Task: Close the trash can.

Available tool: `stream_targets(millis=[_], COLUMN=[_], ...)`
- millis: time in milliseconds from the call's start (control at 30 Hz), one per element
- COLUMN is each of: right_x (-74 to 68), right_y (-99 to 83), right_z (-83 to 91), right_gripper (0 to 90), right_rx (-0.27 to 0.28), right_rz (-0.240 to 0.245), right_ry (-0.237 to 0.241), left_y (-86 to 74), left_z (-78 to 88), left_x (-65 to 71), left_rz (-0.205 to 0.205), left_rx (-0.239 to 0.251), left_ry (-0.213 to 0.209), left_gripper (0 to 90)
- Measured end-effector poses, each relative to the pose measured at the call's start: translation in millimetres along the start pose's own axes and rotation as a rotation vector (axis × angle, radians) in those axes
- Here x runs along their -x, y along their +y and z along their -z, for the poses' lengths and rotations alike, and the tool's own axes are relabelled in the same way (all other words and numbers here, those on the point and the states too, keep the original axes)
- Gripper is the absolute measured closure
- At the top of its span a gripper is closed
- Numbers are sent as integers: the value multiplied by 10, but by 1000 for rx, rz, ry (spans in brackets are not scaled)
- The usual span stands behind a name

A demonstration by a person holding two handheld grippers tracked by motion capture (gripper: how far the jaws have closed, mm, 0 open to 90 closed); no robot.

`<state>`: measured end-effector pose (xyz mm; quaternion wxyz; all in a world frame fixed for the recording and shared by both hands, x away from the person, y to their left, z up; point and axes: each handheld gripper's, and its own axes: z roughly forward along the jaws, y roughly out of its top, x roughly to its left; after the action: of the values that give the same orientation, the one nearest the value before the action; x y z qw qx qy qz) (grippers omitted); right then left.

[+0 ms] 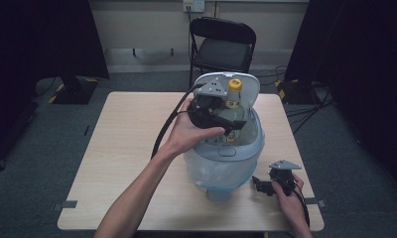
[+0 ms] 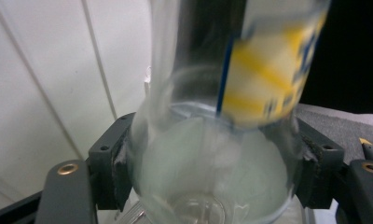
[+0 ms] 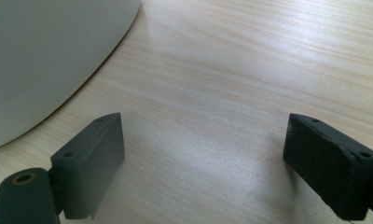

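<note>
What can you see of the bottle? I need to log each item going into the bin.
The bottle looks like clear plastic, with a yellow cap and a yellow, white and blue label. It seems empty. It stands roughly upright over the open mouth of the bin, in front of the raised lid. The left gripper clamps its lower body; in the left gripper view both pads press its sides just above the base. Its bottom is hidden in the high view, so whether it touches the bin is unclear.

Bottle stands over the open bin mid-table — chair behind (right tongs beside the bin).
</note>
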<state>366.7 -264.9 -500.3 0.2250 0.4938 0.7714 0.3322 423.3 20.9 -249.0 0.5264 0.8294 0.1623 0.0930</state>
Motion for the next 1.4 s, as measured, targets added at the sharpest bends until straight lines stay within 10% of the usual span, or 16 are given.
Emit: stream_targets(millis=[300,400,467,1400], right_x=[0,0,1,2], right_y=[0,0,0,7], right_z=[0,0,0,-10], right_gripper=[113,113,113,101], right_rx=[0,0,0,-4], right_rz=[0,0,0,4], right_ry=[0,0,1,10], left_y=[-52,-36,29,-317], left_z=[-20,59,133,655], left_x=[-56,-65,-38,-450], left_rz=[5,17,2,64], left_rx=[-46,39,61,146], left_ry=[-2,-20,4,100], left_gripper=[280,416,347,360])
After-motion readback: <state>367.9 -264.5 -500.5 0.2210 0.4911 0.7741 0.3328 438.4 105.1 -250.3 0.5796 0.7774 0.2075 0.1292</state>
